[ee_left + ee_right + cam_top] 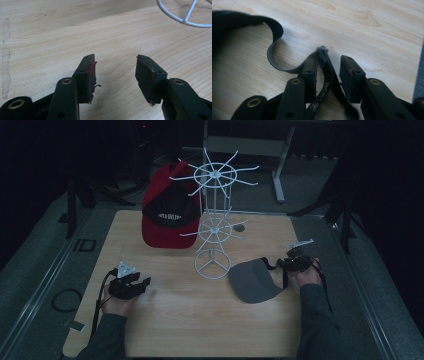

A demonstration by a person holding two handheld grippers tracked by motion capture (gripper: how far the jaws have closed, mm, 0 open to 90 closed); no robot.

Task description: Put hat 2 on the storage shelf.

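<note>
Here I am working the grey visor [254, 281], which is lying flat on the table [165, 315] just right of the rack's [214, 220] ring base, brim toward me and strap trailing right. I am bringing the right gripper [328, 68] in at the strap [325, 75] from the table's right edge; in the right gripper view its jaws are standing apart with the strap loop running up between them, touching the left pad, so they are straddling it rather than pinching yet. I judge this is the sensible hold: the strap is the thin, soft part that the pads can close on, while the brim is too broad and flat against the wood. The left gripper [116, 75] is resting low on the table's left side, well apart from the visor, jaws spread over bare wood and holding nothing, with the rack base at the top right of its view. I am probably keeping it parked there so it is free to steady the rack or the brim. The red cap [167, 210] is already hanging on the rack's far left side, leaving the nearer prongs open. Next, I expect, comes closing on the strap and lifting toward a prong; the risk is the loop slipping off the pad.
</note>
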